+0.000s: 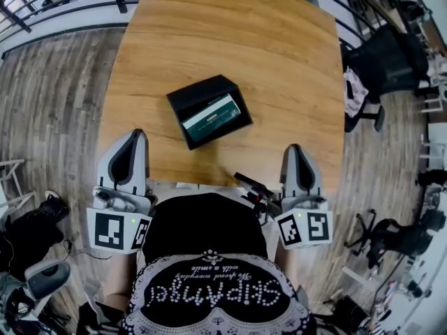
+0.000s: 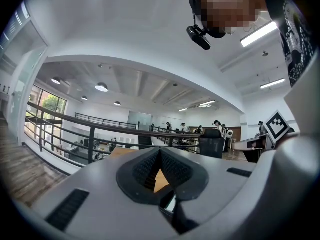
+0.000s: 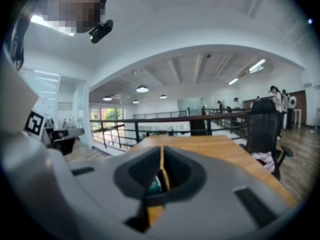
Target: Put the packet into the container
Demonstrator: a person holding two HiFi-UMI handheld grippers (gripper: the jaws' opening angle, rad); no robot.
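table (image 1: 279,54): wooden | chair (image 1: 385,63): black, beside table | railing (image 2: 91,144): dark

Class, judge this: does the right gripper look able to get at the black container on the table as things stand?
Probably yes: only bare table lies between the right gripper and the container, though its jaws are shut.

The table (image 1: 279,54) is honey-brown woodgrain. The container (image 1: 198,93) is black; the packet (image 1: 211,117) is dark green with a white band.
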